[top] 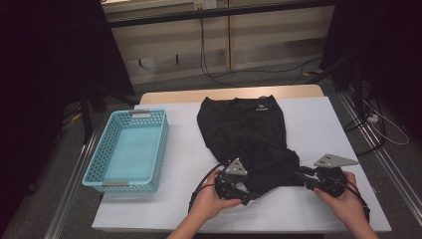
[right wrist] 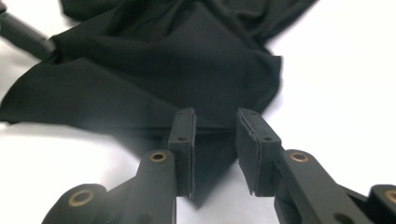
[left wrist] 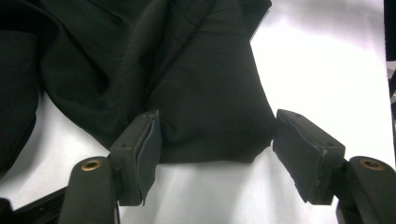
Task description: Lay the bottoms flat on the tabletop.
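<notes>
Turquoise basket [top: 130, 149] sits at the table's [top: 308, 199] left edge, well apart from the action. Black garment [top: 244, 129] lies mid-table, its top toward the far edge, its bottom bunched by the near edge. Left gripper [top: 246, 198] is at the hem's left corner, jaws spread wide with the fold between them, one pad touching it. Right gripper [top: 300, 175] straddles the right corner, jaws narrowed but not pressing, a gap on each side.
</notes>
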